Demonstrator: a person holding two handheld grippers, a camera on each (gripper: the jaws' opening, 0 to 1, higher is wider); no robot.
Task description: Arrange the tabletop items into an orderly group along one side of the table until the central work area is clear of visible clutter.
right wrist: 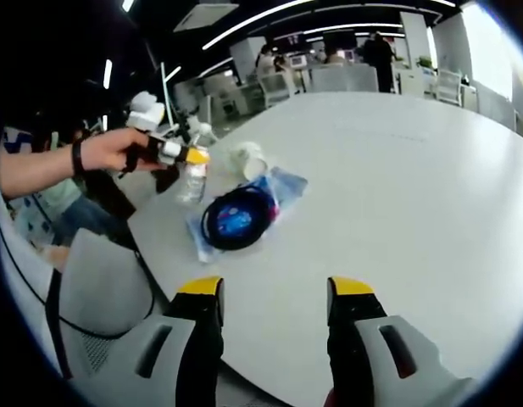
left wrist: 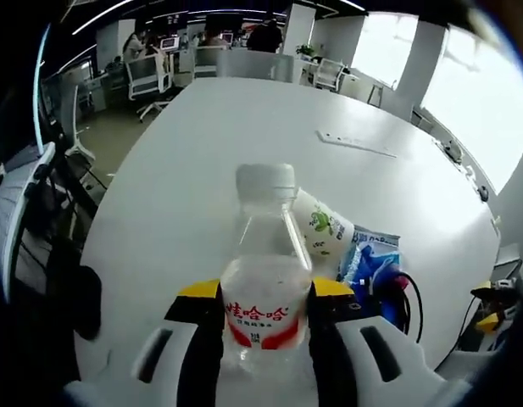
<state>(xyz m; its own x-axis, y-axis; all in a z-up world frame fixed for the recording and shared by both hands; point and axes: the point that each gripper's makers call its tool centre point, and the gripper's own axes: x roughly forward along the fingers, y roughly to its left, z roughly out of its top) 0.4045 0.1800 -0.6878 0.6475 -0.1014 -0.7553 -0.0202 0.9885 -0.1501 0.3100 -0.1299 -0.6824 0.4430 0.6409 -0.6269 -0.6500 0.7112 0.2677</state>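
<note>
Clear plastic bottle [left wrist: 266,288], smooth white table [left wrist: 202,153]

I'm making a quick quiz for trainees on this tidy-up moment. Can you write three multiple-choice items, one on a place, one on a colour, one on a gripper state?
1. Where does the cup lie?
A. Next to the bottle, by the blue pack
B. At the far end of the table
C. On a chair

2. What colour is the band on the bottle label?
A. Green
B. Red
C. Purple

3. What state is the right gripper in?
A. Shut on the cup
B. Shut on the cable
C. Open, holding nothing

Answers:
1. A: the left gripper view shows it tipped beside the bottle, against the blue pack.
2. B: a red band runs under the label's print.
3. C: its fingers stand apart over bare table, while the left gripper is shut on the bottle.
</note>
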